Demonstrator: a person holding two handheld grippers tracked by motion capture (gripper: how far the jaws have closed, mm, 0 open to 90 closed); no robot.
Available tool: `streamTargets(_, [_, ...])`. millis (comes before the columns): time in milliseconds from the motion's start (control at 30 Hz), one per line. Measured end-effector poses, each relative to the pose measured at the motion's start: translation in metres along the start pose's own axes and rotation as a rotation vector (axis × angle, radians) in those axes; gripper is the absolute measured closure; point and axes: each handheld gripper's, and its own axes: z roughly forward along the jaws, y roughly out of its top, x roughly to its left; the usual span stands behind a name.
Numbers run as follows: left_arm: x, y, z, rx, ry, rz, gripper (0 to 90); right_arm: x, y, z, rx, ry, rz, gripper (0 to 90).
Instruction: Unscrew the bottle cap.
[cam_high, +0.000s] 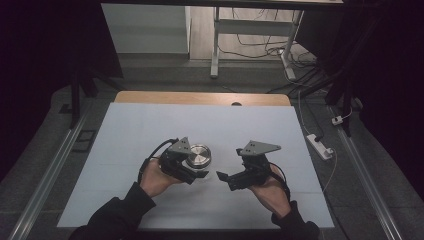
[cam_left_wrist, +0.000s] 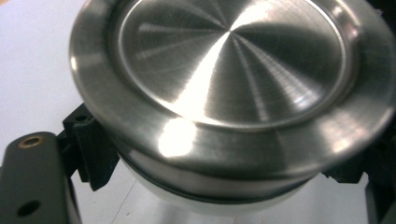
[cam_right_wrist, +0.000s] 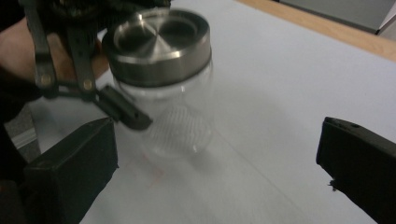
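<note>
Bench (cam_high: 150, 97) carries a white sheet (cam_high: 260, 125) over most of its top; bare wood shows along the far edge.

Glass jar (cam_right_wrist: 175, 123), clear body, brushed steel lid (cam_high: 199, 154). It sits on the sheet a little left of the bench's middle, nearer the near edge than the far one. Whether its base touches the sheet cannot be told.

Left gripper (cam_high: 192, 172): held in the person's left hand (cam_high: 156, 179), jaws closed around the jar's glass body just under the lid. In the left gripper view the lid (cam_left_wrist: 231, 60) looms close, a black jaw pad (cam_left_wrist: 95, 149) pressed against the glass at the left side, the other jaw at the right edge. In the right gripper view one left-gripper finger (cam_right_wrist: 123, 111) lies across the front of the glass.

Right gripper (cam_high: 226, 179): held in the right hand (cam_high: 272, 192), just right of the jar, not touching it. Jaws stand wide apart with nothing between them; tips point toward the jar. In the right gripper view the sheet (cam_right_wrist: 280, 84) shows between the jaws.

Off the bench's right edge, a white power strip (cam_high: 320, 146) lies on the grey floor.
</note>
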Motion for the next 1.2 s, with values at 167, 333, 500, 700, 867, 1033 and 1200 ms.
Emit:
streamTargets(167, [-0.001, 0.000, 0.001, 0.005, 0.005, 0.002, 14.9, 0.004, 0.010, 0.009, -0.003, 0.010, -0.010, 0.0])
streamTargets(333, [-0.002, 0.000, 0.003, 0.019, 0.012, 0.012, 14.9, 0.006, 0.022, 0.021, -0.025, 0.026, -0.011, 0.0])
streamTargets(500, [-0.003, 0.000, 0.006, 0.022, 0.025, 0.008, 15.0, 0.011, 0.029, 0.033, -0.023, 0.045, -0.019, 0.0])
streamTargets(700, [-0.004, 0.001, 0.008, 0.032, 0.034, 0.006, 15.0, 0.017, 0.036, 0.049, -0.001, 0.058, -0.034, 1.3])
streamTargets(867, [-0.006, 0.002, 0.009, 0.035, 0.034, 0.006, 15.0, 0.019, 0.038, 0.060, 0.013, 0.081, -0.058, 9.2])
streamTargets(1033, [-0.006, 0.002, 0.009, 0.043, 0.026, 0.011, 15.0, 0.019, 0.038, 0.063, 0.014, 0.109, -0.072, 19.4])
streamTargets(1200, [-0.005, 0.003, 0.007, 0.046, -0.036, 0.046, 15.0, 0.015, 0.039, 0.060, 0.023, 0.175, -0.112, 19.7])
